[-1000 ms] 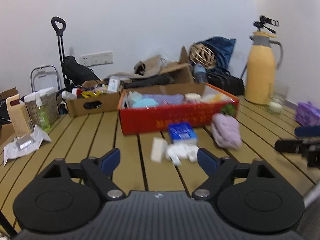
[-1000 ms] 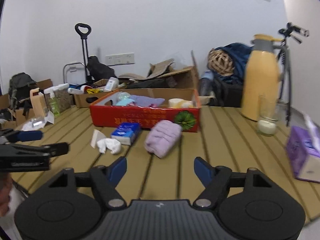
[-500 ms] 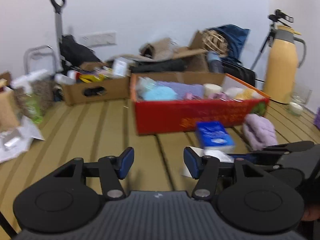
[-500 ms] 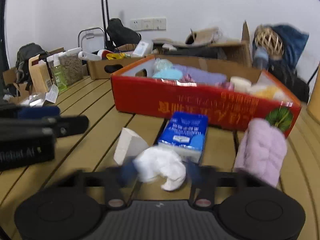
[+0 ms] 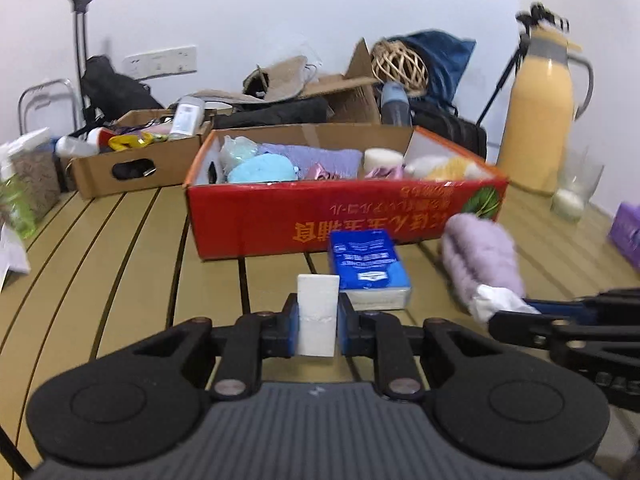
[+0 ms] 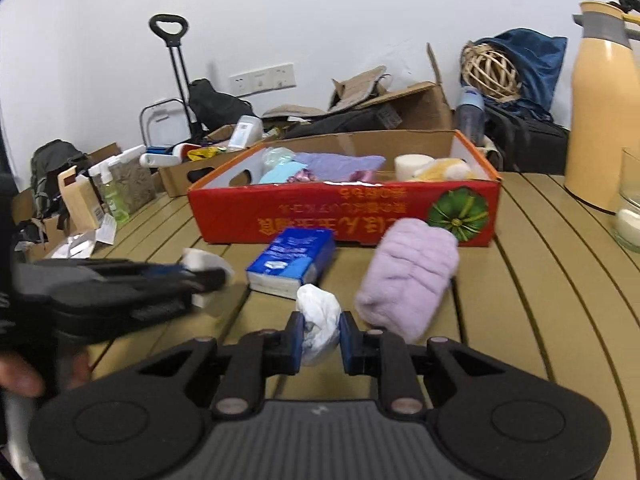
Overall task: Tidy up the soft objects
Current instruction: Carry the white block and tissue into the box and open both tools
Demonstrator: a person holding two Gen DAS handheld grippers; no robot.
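On the slatted desk (image 5: pixel 120 264) in front of the red box (image 5: pixel 344 216), the left claw (image 5: pixel 318 328), wide apart a second ago, is closing with its pads against a white foam block (image 5: pixel 318 312). The right claw (image 6: pixel 320 340), also wide before, now pinches a crumpled white cloth (image 6: pixel 318 320). The blue tissue pack (image 6: pixel 294 262) and the lilac towel roll (image 6: pixel 408 276) lie just beyond, as before.
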